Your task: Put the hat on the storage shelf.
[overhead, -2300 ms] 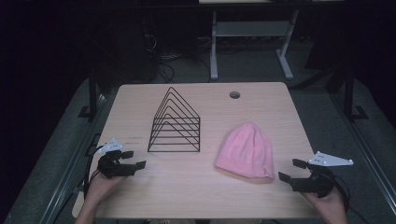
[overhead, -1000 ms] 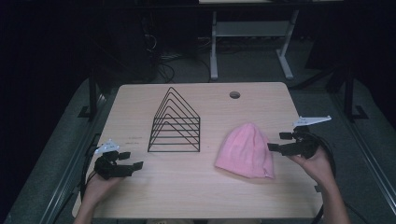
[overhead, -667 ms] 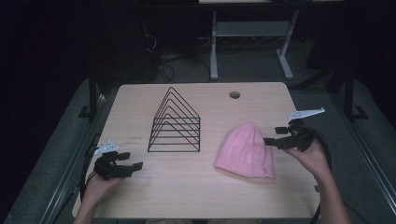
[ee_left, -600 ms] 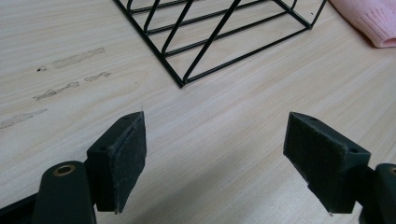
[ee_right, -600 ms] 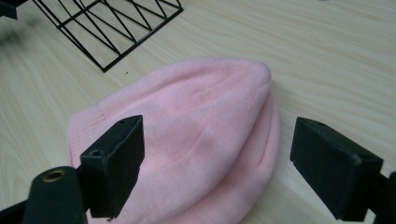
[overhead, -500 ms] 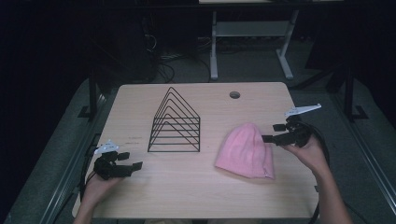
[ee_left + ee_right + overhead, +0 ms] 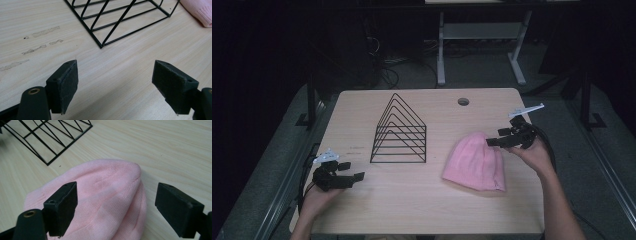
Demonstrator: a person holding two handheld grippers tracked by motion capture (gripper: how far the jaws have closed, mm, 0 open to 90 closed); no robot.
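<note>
A pink knit beanie (image 7: 476,162) lies flat on the wooden table (image 7: 432,210), right of centre. My right gripper (image 7: 492,142) hovers open just above the beanie's rounded crown (image 7: 112,182), jaws set wide on either side of it and nothing held. A black wire rack (image 7: 401,131) of nested triangles stands left of the beanie. My left gripper (image 7: 353,171) rests open near the table's front left, jaws wide apart over bare wood, pointed toward the wire rack's near corner (image 7: 101,46).
A round cable hole (image 7: 463,101) sits near the table's far edge. Faint tape marks (image 7: 37,42) streak the wood left of the rack. The beanie's cuff (image 7: 200,11) shows past the rack. A metal desk frame (image 7: 482,35) stands on the floor beyond.
My right gripper has moved up from the table's front right corner and leftward, arriving over the beanie's crown, still open. The left gripper has barely moved.
</note>
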